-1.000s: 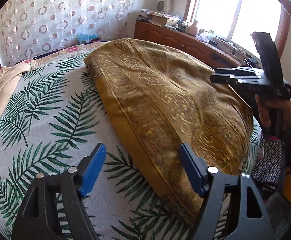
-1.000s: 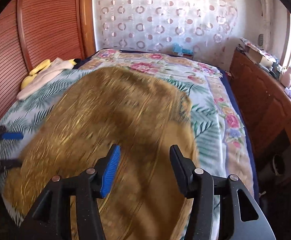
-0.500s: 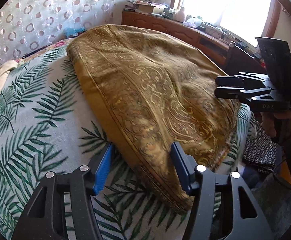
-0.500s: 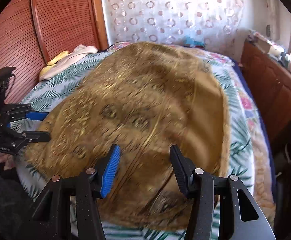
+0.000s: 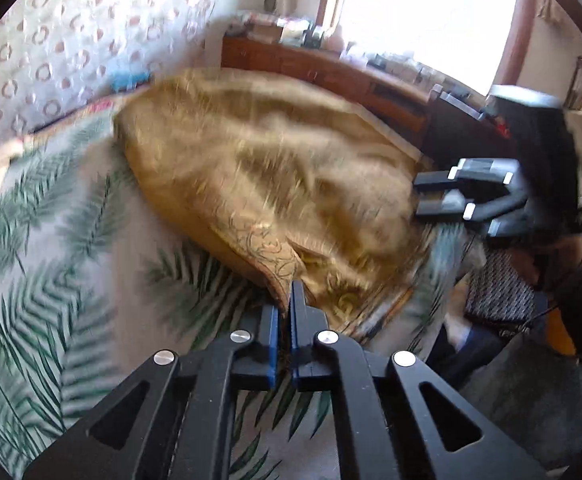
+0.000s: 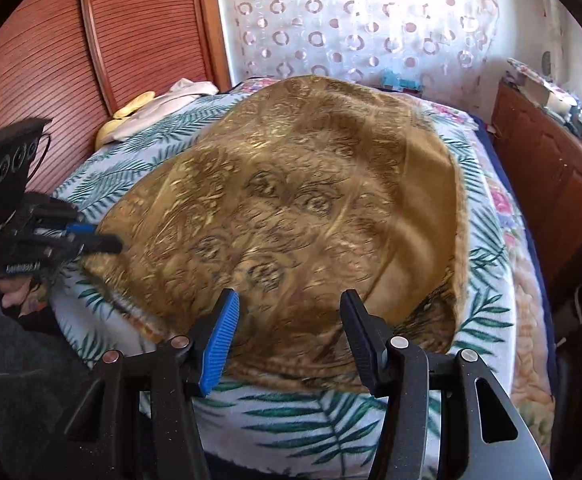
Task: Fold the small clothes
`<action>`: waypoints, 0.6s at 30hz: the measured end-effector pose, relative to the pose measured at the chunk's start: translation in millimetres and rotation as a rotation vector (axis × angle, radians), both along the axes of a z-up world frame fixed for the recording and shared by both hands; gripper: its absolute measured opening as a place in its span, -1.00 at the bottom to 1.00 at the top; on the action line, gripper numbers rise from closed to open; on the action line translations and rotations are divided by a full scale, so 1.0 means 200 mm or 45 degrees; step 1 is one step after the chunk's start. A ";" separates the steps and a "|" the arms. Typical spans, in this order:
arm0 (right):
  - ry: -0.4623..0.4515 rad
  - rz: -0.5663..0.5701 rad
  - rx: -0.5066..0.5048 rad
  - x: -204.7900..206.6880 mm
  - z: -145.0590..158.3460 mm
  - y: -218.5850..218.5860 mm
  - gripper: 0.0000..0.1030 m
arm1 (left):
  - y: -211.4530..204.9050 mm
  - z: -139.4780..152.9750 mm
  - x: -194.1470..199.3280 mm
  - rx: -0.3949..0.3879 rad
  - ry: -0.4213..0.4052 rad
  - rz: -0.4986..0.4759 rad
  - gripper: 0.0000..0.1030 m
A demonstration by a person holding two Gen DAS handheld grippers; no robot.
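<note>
On the bed [image 6: 487, 320], the gold cloth [image 6: 311, 208] lies spread flat, its long axis running away from the near edge toward the curtain. At its near left corner the left gripper [image 5: 285, 300] has just clamped its fingers on the hem. Over the near right edge, the right gripper [image 6: 287, 320] hangs with fingers apart, grasping nothing, the nearer hand for that corner.

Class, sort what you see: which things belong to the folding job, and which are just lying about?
Job: gold cloth; left claw, shut on its edge; right claw, open.
Lying about: cream garment; dresser clutter; blue item.
</note>
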State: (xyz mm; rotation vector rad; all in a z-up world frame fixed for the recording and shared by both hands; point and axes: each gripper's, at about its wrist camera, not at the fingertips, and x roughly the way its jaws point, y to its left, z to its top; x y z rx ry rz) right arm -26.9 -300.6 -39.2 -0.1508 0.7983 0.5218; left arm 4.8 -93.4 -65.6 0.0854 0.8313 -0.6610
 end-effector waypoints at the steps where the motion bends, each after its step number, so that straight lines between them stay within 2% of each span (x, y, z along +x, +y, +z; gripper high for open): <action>1: -0.003 0.007 0.001 -0.01 0.00 0.01 0.06 | -0.01 0.04 0.02 -0.004 -0.012 0.008 -0.92; 3: -0.017 0.033 0.001 -0.04 0.03 0.03 0.07 | -0.03 0.12 0.06 -0.020 -0.058 0.018 -0.92; 6: -0.036 0.070 0.002 -0.09 0.05 0.05 0.19 | -0.06 0.21 0.13 -0.041 -0.105 0.044 -0.92; 9: -0.028 0.091 -0.009 -0.12 0.04 0.06 0.20 | -0.07 0.25 0.20 -0.059 -0.129 0.063 -0.92; 14: -0.015 0.111 -0.035 -0.12 0.04 0.04 0.20 | -0.06 0.23 0.29 -0.080 -0.122 0.130 -0.93; 18: -0.016 0.072 -0.105 -0.06 0.03 -0.01 0.20 | -0.03 0.22 0.30 -0.106 -0.118 0.162 -0.93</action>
